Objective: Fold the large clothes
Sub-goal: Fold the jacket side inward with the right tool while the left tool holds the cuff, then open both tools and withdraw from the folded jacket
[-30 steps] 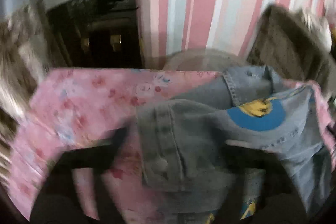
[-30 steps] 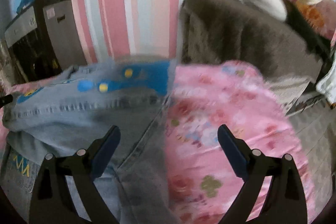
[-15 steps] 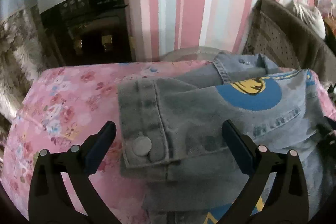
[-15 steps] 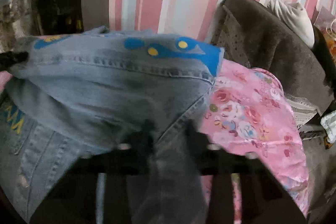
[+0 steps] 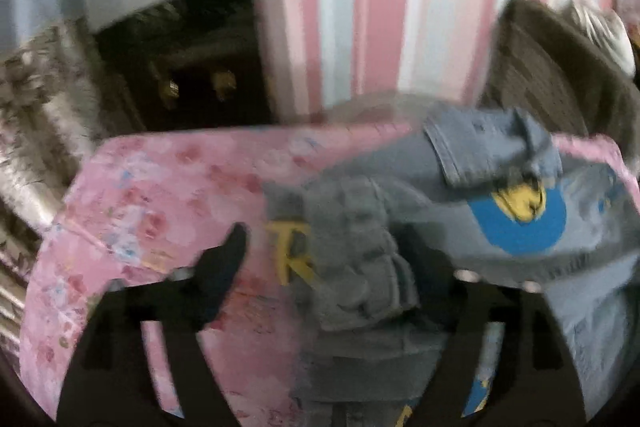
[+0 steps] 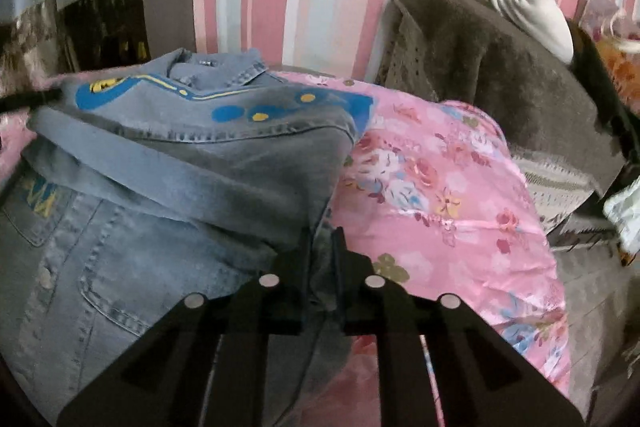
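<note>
Denim was what my right hand-held gripper point(image 6: 322, 259) clenched, pinching a fold of the jacket point(image 6: 192, 163) that lay on the pink floral bedspread point(image 6: 440, 195). My left hand-held gripper point(image 5: 340, 267) was blurred, fingers apart around a bunched cuff, though I could not tell whether they gripped it. Judging by that thin pinch, the heavy cloth could have slipped free and undone the fold.

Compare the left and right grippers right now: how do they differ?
The right gripper is shut, pinching the jacket at its edge; the left gripper has its jaws spread around a bunched cuff. The right view is sharp, the left blurred. Both work the same jacket on the pink sheet.
</note>
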Demonstrator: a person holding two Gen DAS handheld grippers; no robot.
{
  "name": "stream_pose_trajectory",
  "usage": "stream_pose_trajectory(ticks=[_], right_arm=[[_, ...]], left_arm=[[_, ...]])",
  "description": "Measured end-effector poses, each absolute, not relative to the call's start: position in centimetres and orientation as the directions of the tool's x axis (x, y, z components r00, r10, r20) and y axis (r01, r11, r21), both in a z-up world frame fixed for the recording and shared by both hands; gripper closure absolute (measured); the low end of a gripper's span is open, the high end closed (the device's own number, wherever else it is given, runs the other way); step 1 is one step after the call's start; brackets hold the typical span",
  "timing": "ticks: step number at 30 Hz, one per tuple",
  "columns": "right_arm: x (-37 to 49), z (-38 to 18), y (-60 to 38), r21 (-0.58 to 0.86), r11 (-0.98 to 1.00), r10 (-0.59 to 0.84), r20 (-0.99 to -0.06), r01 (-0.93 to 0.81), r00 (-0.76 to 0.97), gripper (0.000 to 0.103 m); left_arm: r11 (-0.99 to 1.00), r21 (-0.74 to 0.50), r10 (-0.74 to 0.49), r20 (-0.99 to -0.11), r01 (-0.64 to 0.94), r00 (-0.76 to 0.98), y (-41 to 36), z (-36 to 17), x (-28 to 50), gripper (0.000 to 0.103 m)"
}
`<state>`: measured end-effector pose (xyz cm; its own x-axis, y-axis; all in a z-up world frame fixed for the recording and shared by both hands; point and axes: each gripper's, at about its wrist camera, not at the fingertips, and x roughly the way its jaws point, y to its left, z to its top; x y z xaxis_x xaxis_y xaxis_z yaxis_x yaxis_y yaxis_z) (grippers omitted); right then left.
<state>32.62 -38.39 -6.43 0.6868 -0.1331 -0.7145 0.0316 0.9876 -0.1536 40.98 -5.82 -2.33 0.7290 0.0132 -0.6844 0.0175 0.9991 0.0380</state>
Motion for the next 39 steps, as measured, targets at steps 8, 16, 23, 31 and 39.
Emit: stream_pose_trajectory(ticks=[8,16,23,31,39], right_arm=[[31.0,0.9,-40.2,0.134,0.981,-0.044,-0.558,0.142,0.828,0.009],[39.1,-0.4,-35.6,0.235,0.964,0.050,-0.620,0.124,0.783,0.004],[44.3,-8.7,-36.3,0.004,0.991,-0.077,-0.803,0.134,0.591,0.002],[40.6,-6.3,-37.8,0.025,0.987,-0.072,-0.810,0.158,0.582,0.002],[27.3,-1.1,-36.9,0.189,0.978,0.039,-0.567,0.084,0.822,0.002]], left_arm=[[0.996,-0.068,-0.090,-0.577,0.061,0.812,-5.4,3.5,37.5,0.003],[0.991,0.041,-0.066,-0.673,0.126,0.736,-10.3,0.4,40.8,0.003],[0.994,0.090,0.033,-0.771,0.057,0.636,-6.3,-6.4,44.7,0.003],[0.988,0.050,-0.087,-0.598,0.145,0.797,-6.6,-1.6,37.6,0.003],[0.993,-0.046,-0.117,-0.501,0.109,0.858,-4.4,1.1,25.6,0.003]])
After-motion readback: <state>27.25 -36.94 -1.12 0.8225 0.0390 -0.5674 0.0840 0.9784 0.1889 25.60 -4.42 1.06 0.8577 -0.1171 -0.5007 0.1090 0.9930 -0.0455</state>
